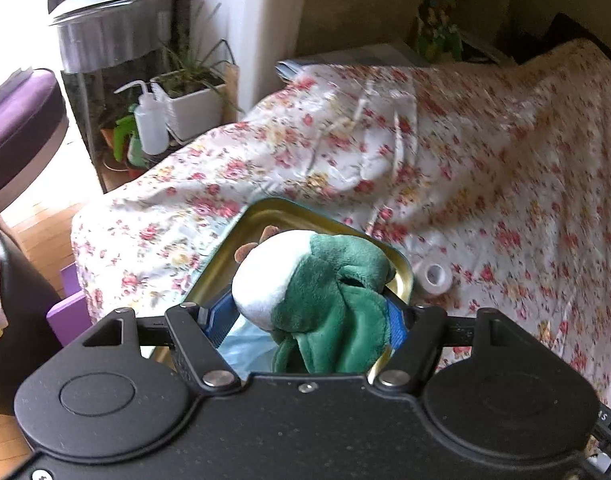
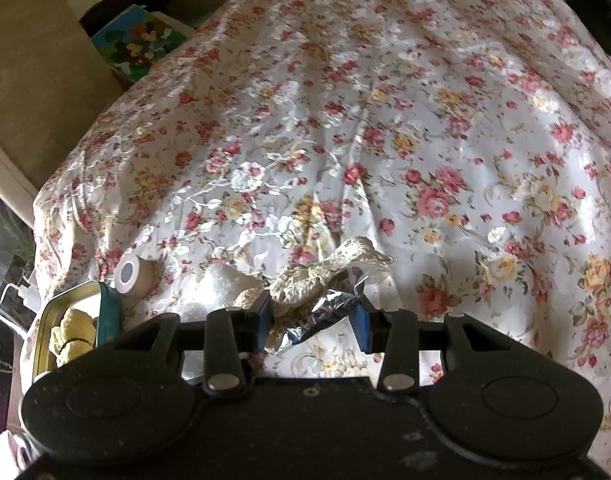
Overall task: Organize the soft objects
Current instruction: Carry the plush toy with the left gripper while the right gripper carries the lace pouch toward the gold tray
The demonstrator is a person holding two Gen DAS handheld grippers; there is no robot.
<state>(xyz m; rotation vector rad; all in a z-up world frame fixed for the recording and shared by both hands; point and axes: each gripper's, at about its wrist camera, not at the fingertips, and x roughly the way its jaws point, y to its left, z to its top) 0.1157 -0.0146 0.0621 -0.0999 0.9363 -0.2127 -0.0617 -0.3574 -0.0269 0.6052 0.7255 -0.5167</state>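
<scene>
Landmark: open metal tin (image 1: 265, 216), gold inside, teal outside, sitting on floral bedspread (image 1: 485, 152) near bed's left edge.

Left wrist view, left to right:
- Far left of tin: purple stool (image 1: 17, 120), then wood floor strip, purple block (image 1: 71, 312) tight against bed side. Narrow gap there.
- Up-left of tin, past bed edge: white planter (image 1: 193, 104), squeeze bottle (image 1: 149, 124), small pots. Cluttered, off the bed.
- Left gripper (image 1: 305, 312) over tin, clamped at mid width on green-and-white plush toy (image 1: 317, 300); blue pads pressing both sides. Toy hanging above tin interior, brown bits of it toward far rim. Pale blue item (image 1: 245, 348) under it in tin.
- Just right of tin's rim: tape roll (image 1: 435, 278), lying on its side.
- Right of tin and beyond: open bedspread, wrinkled, plenty of room.

Right wrist view, left to right:
- Tin (image 2: 75, 292) at lower left, yellow knit item (image 2: 73, 332) inside.
- Tape roll (image 2: 131, 274) touching or just beside tin's far corner.
- Right of tin: right gripper (image 2: 315, 320) closed near its narrowest on cream crochet lace piece (image 2: 329, 268) plus crinkled silver foil-like scrap (image 2: 329, 312). Lace draped forward past fingertips onto spread.
- Further right of tin: bare floral cloth to frame edge, no obstacles. Bed's left edge drops off behind tin; colourful box (image 2: 139, 42) wedged at far-left corner against wall.
</scene>
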